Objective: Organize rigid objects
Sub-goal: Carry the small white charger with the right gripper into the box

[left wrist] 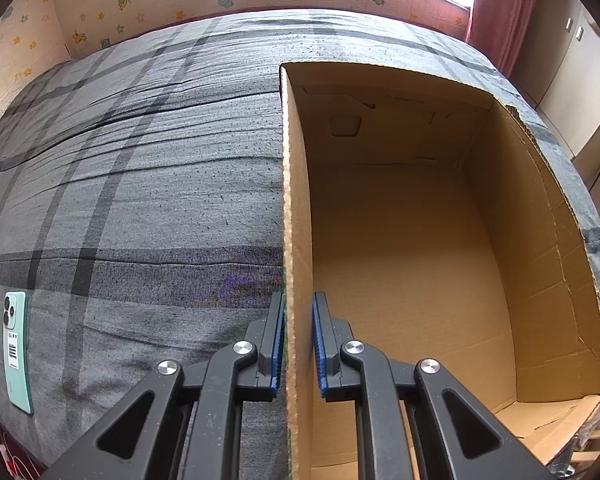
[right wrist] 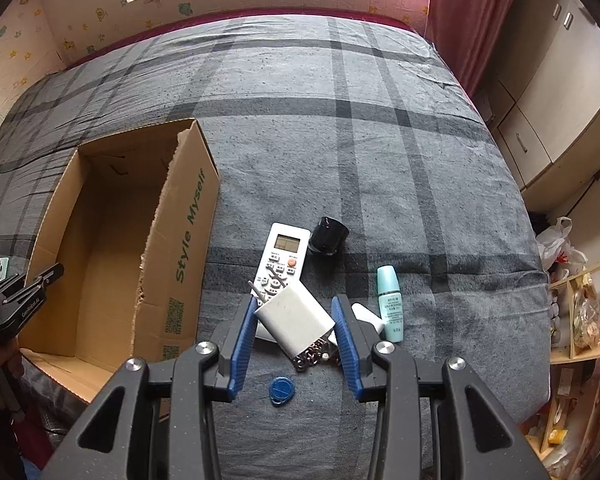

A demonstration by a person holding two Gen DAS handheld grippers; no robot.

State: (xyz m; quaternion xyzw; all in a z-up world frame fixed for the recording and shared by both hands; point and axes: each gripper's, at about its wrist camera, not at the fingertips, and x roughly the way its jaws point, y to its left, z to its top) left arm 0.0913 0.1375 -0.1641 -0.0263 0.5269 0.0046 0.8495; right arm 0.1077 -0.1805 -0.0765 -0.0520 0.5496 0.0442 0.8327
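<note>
Here, left gripper (left wrist: 299, 344) pinches corrugated box wall (left wrist: 296, 208) — right gripper (right wrist: 296, 332) clasps boxy white charger (right wrist: 296, 322).

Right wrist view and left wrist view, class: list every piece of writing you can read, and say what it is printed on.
"Style Myself": green, on the cardboard box outer side wall.
"GenRobot.AI": on the left gripper, small, only roughly legible.
Too small or blurred: QR codes on the box, remote control buttons, teal bottle label, mint phone sticker, faint print inside the box.

left hand-held gripper (left wrist: 299, 344): clamped, angled down | right hand-held gripper (right wrist: 296, 340): gripping, angled down
</note>
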